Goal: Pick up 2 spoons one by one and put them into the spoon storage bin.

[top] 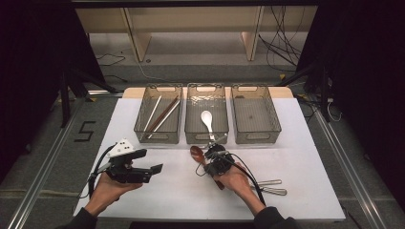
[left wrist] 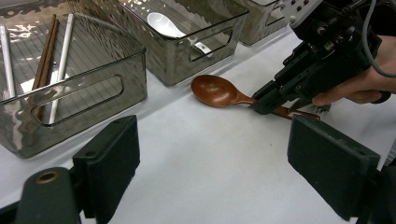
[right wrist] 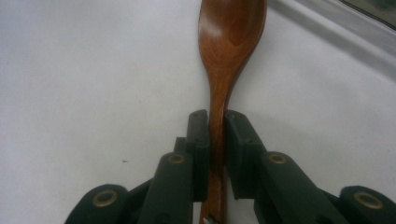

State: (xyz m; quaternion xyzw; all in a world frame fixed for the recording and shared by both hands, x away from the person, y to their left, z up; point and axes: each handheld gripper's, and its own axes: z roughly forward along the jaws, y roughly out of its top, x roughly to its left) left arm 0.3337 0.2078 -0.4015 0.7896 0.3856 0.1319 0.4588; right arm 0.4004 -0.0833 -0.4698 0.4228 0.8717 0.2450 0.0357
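Two claws on screen from where I'm sitting, so starting closest to me. My left claw (top: 154,168) sits low over the white surface (top: 157,200) at the near left, jaws spread wide with nothing between them, pointing across toward the other hand. Over at the near right, a couple of metal utensils (top: 273,187) lie on the surface just behind my right hand (top: 237,180), too small to say exactly what they are.

My right claw (left wrist: 262,101) is pinched onto the handle of the brown wooden spoon (left wrist: 215,90). In the right gripper view both pads (right wrist: 199,140) press against the handle from either side, bowl sticking out ahead of the tips, concave side up. As far as I can tell the spoon is lying flat on the surface; its bowl sits just in front of the middle bin.

Further back there are three clear grey bins in a row. Left bin (top: 159,134) holds chopsticks (top: 161,116), some pale and some dark brown, lying at a slant. Middle bin (top: 206,136) has a white ceramic spoon (top: 207,119) in it. Right bin (top: 255,134) is next to that, by the surface's far right corner.
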